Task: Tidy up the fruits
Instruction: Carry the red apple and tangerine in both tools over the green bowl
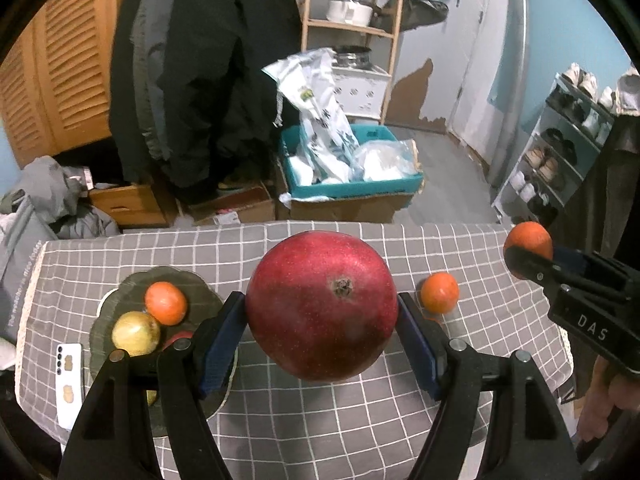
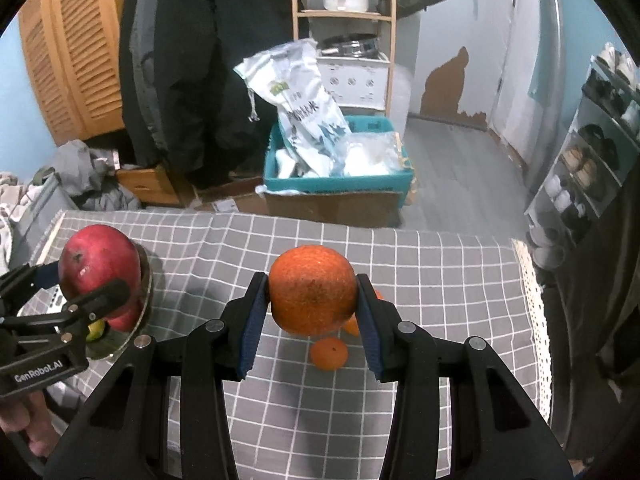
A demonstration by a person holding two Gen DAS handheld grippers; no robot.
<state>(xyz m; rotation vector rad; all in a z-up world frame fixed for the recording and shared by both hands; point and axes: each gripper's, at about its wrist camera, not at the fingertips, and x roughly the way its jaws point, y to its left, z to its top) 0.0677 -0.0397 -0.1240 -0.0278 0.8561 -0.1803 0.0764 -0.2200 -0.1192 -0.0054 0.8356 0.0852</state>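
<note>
My left gripper [image 1: 322, 312] is shut on a large red mango [image 1: 320, 304] and holds it above the checked tablecloth, just right of a dark glass plate [image 1: 132, 280]. The plate holds an orange [image 1: 165, 303], a yellow-green fruit [image 1: 136, 333] and a partly hidden red fruit [image 1: 180, 337]. My right gripper [image 2: 312, 304] is shut on an orange [image 2: 312, 290] held above the cloth. Small oranges [image 2: 329, 354] lie on the cloth under it; one shows in the left wrist view [image 1: 439, 293]. The mango also shows in the right wrist view [image 2: 100, 270], over the plate [image 2: 120, 344].
A white phone [image 1: 69, 384] lies on the cloth left of the plate. The table's far edge [image 1: 280, 226] drops to a floor with a teal crate [image 1: 352, 184] on cardboard boxes. A shoe rack [image 1: 560, 152] stands at the right.
</note>
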